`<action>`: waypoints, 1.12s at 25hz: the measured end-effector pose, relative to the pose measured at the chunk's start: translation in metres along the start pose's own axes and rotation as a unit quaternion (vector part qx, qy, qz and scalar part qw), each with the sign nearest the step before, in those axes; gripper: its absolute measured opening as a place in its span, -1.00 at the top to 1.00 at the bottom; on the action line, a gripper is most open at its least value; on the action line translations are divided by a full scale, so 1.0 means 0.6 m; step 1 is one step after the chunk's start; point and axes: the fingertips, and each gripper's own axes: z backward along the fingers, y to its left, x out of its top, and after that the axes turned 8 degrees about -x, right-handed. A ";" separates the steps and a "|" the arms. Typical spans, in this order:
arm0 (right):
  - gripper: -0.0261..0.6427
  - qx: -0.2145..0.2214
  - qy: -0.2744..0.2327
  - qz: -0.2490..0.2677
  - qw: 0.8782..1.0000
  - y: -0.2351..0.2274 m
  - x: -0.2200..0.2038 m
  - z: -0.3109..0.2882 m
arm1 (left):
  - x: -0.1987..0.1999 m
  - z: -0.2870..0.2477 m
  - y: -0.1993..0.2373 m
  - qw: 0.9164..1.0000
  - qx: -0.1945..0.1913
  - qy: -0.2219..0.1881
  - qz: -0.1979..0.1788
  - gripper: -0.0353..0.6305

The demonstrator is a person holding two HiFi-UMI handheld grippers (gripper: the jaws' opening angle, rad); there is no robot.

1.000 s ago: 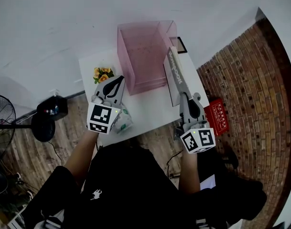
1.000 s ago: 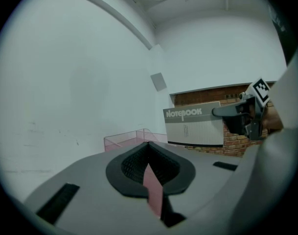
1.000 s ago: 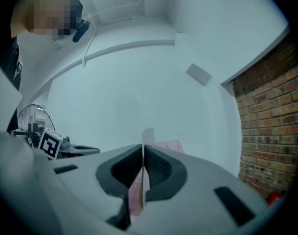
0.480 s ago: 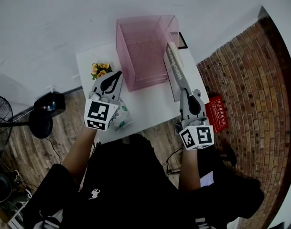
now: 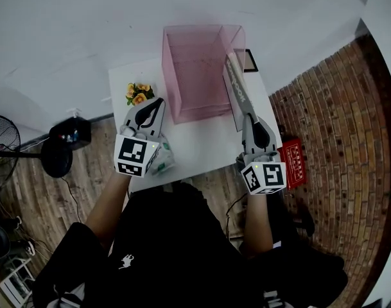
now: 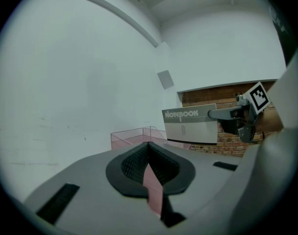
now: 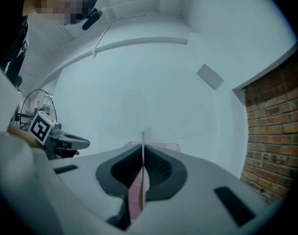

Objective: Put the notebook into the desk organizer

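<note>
Seen from above, the notebook [image 5: 236, 88] stands edge-on, so its covers barely show, and its near end is buried in the right gripper [image 5: 248, 119]. The packet [image 5: 163, 160] under the left gripper [image 5: 156, 102] is mostly covered. The fan [image 5: 1, 147] is cut off at the left edge. The print on the red box [image 5: 296, 160] is too small to read.

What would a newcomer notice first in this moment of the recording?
The grey notebook stands out, held on edge in the right gripper by the right wall of the pink see-through desk organizer on the white table. The left gripper hovers shut and empty near small yellow flowers at the table's left.
</note>
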 end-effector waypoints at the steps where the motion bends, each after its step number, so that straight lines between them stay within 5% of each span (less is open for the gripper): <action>1: 0.89 0.001 0.000 0.003 1.000 -0.002 -0.002 -0.003 | 0.000 0.001 0.000 1.000 0.003 0.000 0.000 0.88; 6: 0.89 0.001 -0.002 0.038 0.999 -0.009 -0.008 -0.020 | 0.000 0.003 0.005 1.000 0.016 0.001 -0.003 0.88; 9: 0.89 -0.005 0.003 0.103 0.995 -0.005 -0.016 -0.031 | 0.002 0.004 0.008 1.000 0.020 0.003 -0.003 0.88; 18: 0.89 0.010 0.038 0.286 0.957 0.046 -0.053 -0.059 | 0.000 0.008 0.014 1.000 0.023 0.006 -0.013 0.88; 28: 0.89 0.038 0.076 0.329 0.941 0.100 -0.076 -0.114 | 0.000 0.015 0.020 1.000 0.025 0.008 -0.016 0.88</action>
